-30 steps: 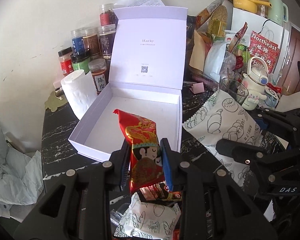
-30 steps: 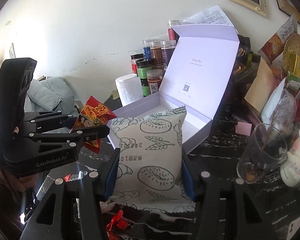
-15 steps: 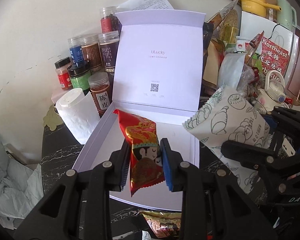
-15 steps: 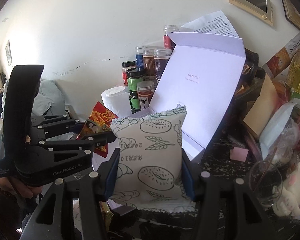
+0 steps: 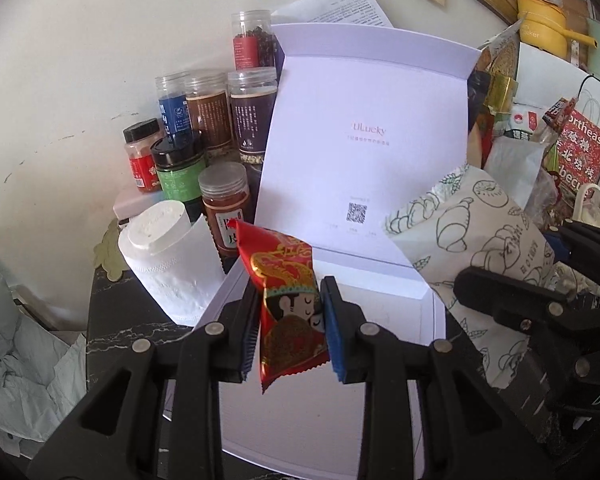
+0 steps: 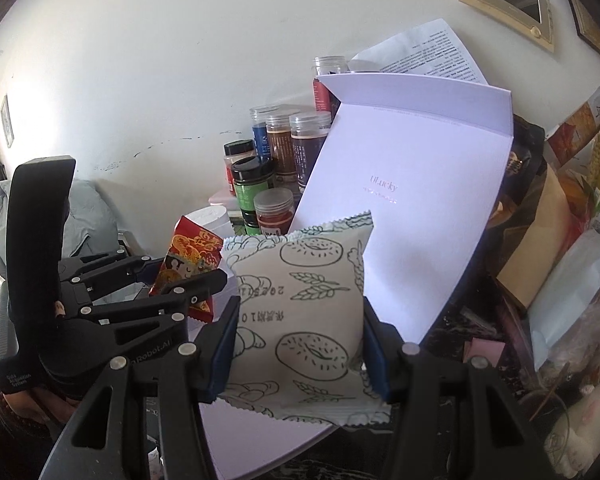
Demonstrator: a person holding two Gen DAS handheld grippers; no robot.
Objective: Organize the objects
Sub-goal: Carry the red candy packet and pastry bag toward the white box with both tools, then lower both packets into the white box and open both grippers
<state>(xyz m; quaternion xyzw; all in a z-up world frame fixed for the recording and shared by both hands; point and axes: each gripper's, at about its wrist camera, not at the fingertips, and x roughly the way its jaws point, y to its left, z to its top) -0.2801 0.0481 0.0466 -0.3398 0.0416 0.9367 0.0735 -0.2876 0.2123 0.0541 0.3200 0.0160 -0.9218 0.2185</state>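
My left gripper (image 5: 290, 320) is shut on a red snack packet (image 5: 288, 304) and holds it over the open white box (image 5: 340, 420). My right gripper (image 6: 298, 336) is shut on a white pastry-print packet (image 6: 300, 312), held above the box's floor (image 6: 260, 440). In the left wrist view the white packet (image 5: 472, 240) hangs at the box's right side. In the right wrist view the red packet (image 6: 188, 256) and left gripper (image 6: 196, 276) are at the left. The box lid (image 5: 364, 140) stands upright behind.
Several spice jars (image 5: 204, 136) and a paper roll (image 5: 172, 264) stand left of the box by the wall. Bags and packets (image 5: 540, 140) crowd the right side. A glass (image 6: 548, 420) stands at the right on the dark marble table (image 5: 116, 320).
Both grippers moved forward with their packets, from in front of the box to above its inside. The box now fills more of both views.
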